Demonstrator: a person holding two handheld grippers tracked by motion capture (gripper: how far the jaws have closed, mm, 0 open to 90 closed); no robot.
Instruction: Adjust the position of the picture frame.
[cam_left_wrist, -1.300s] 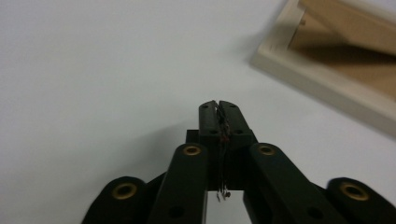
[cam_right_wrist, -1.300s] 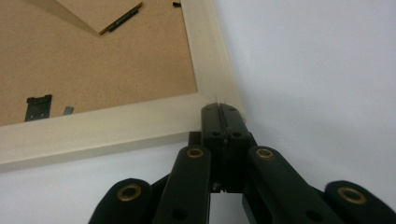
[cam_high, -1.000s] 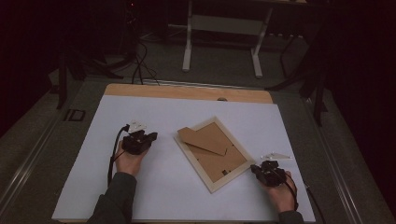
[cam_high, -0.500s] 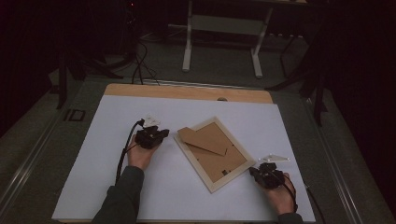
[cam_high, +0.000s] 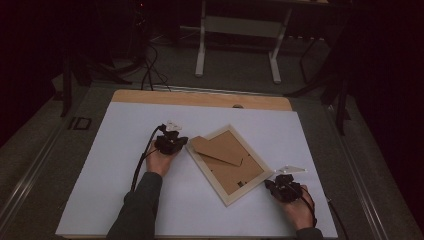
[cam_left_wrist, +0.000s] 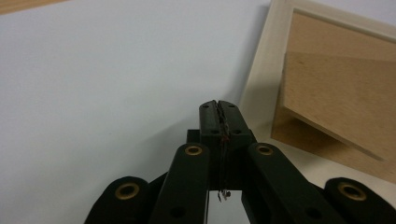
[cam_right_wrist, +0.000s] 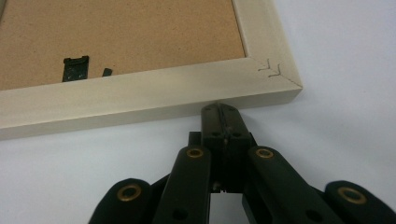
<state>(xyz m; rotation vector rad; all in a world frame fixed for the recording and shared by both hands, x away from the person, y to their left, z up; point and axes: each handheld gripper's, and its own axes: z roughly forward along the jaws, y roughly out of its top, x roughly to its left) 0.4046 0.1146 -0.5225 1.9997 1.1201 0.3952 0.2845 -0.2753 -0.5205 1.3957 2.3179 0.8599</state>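
**Bracketing the frame, both grippers closed**

Closing in on the picture frame (cam_high: 227, 163) from two sides, w/ nothing held. It lies face-down on the white sheet (cam_high: 115, 190), turned at a slant, long axis running from the corner near my left gripper (cam_high: 176, 141) down toward the corner near my right gripper (cam_high: 276, 185). So it sits between my two sets of fingers, roughly diagonal.

Left gripper view: jaws pressed together, empty; the frame's pale wood edge (cam_left_wrist: 261, 70) is just ahead and to the right of my tips, near but apart, can't see contact. The cardboard stand flap (cam_left_wrist: 336, 98) rises beyond that edge.

Right gripper view: jaws also pressed together, empty; tips sit right at the outer side of the frame's rail (cam_right_wrist: 140, 100), close to the corner w/ the V-marks (cam_right_wrist: 272, 69). Touching or a hair off, can't tell. The brown backing board (cam_right_wrist: 121, 37) and a black clip (cam_right_wrist: 74, 67) lie past the rail.

My read: right is nearer, prob. steadying that corner; left has the flap side, so any push comes across the short axis.
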